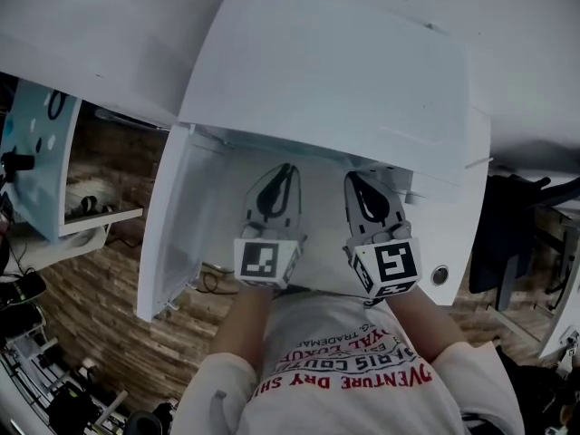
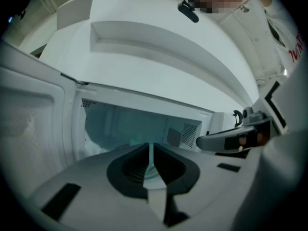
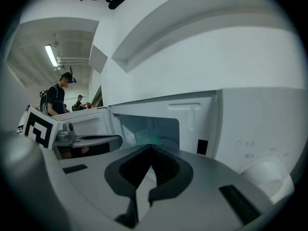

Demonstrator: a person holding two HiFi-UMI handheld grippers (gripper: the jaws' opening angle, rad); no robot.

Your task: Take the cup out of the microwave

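Observation:
The white microwave (image 1: pixel 335 71) stands open below me, its door (image 1: pixel 177 225) swung out to the left. My left gripper (image 1: pixel 285 170) and right gripper (image 1: pixel 354 178) hover side by side just in front of the cavity, both shut and empty. In the left gripper view the shut jaw tips (image 2: pixel 150 148) point into the teal-lit cavity (image 2: pixel 125 124), with the right gripper (image 2: pixel 231 138) alongside. In the right gripper view a pale greenish shape (image 3: pixel 146 136) shows inside the cavity above the shut jaws (image 3: pixel 151 147); I cannot tell whether it is the cup.
The microwave's control panel with a round knob (image 1: pixel 440 275) is right of the cavity. A shelf with small items (image 1: pixel 91 214) stands at the left over the wood floor, and a dark chair (image 1: pixel 517 229) at the right. People (image 3: pixel 57 97) stand far off in the right gripper view.

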